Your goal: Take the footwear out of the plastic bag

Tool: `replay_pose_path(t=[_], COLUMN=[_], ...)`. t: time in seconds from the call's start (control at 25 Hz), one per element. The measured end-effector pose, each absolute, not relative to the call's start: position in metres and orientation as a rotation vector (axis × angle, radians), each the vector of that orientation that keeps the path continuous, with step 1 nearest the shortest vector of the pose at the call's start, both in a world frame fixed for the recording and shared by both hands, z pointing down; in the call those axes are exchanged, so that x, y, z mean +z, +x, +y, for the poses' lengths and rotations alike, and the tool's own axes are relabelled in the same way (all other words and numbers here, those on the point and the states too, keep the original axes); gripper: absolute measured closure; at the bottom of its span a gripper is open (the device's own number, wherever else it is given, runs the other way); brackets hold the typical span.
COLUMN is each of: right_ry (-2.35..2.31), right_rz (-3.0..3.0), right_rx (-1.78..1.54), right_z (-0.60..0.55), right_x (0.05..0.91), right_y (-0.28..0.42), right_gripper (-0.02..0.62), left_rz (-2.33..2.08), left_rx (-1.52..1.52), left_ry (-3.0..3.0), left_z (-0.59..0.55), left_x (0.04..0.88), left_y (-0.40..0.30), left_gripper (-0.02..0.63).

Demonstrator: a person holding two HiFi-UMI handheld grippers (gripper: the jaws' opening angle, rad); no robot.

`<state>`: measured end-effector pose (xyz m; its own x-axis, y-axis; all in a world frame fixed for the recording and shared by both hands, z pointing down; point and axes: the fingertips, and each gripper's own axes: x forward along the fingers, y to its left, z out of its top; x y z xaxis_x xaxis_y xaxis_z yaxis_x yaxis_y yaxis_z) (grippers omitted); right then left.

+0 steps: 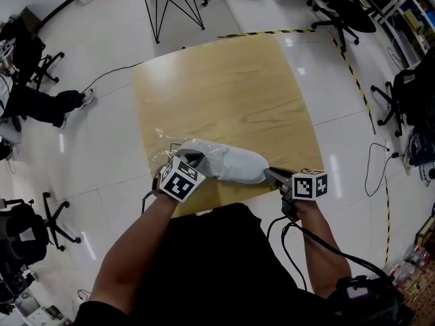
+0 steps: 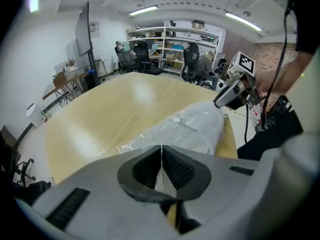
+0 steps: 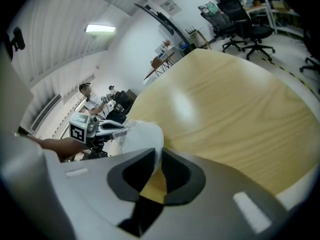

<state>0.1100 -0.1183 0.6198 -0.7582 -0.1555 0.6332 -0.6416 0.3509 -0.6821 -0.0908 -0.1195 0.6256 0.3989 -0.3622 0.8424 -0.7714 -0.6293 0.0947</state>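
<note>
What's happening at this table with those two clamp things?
A person holds a two-jaw gripper in each hand over a wooden table. A white shoe lies on it inside a clear plastic bag. The left gripper is clamped on the bag at the heel end. The right gripper, jaws nearly together, seems to nip the bag at the toe.

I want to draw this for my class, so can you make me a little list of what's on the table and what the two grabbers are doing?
Table: light wood
Shoe: white, lying near the table's front edge
Bag: clear plastic, wrapped round the shoe
Left gripper: shut on the bag at the shoe's left end
Right gripper: shut on the shoe's right end
Job so far: shoe not yet out of the bag
</note>
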Motion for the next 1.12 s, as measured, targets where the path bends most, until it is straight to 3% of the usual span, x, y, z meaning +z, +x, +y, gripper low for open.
replay_pose_path(t=[0.56,0.6,0.68,0.84,1.04,1.12], right_ry=[0.989,1.011,1.040,1.083,1.149,1.139], right_rz=[-2.067,-2.084,-2.127,-2.133,-2.162,-2.188], right_rx=[1.661,1.691,1.809,2.194,2.399,2.355], right_z=[-0.046,-0.047,-0.049,-0.044,-0.050,-0.052], right_x=[0.634,0.634,0.635,0.647,0.647,0.645], right_y=[0.185,0.189,0.192,0.187,0.165,0.158], right_gripper=[0.539,0.501,0.334,0.244,0.277,0.361], left_rz=[-0.671,-0.673,-0.681,-0.687,-0.697,-0.690], left_rx=[1.335,1.339,1.342,1.353,1.383,1.393], left_ry=[2.314,2.317,2.311,2.302,2.302,2.308], left_z=[-0.082,-0.085,-0.088,-0.088,-0.087,-0.086], left_x=[0.628,0.627,0.628,0.629,0.628,0.627], left_y=[-0.052,-0.051,-0.049,-0.039,-0.032,-0.031], left_gripper=[0.593,0.593,0.592,0.592,0.592,0.592])
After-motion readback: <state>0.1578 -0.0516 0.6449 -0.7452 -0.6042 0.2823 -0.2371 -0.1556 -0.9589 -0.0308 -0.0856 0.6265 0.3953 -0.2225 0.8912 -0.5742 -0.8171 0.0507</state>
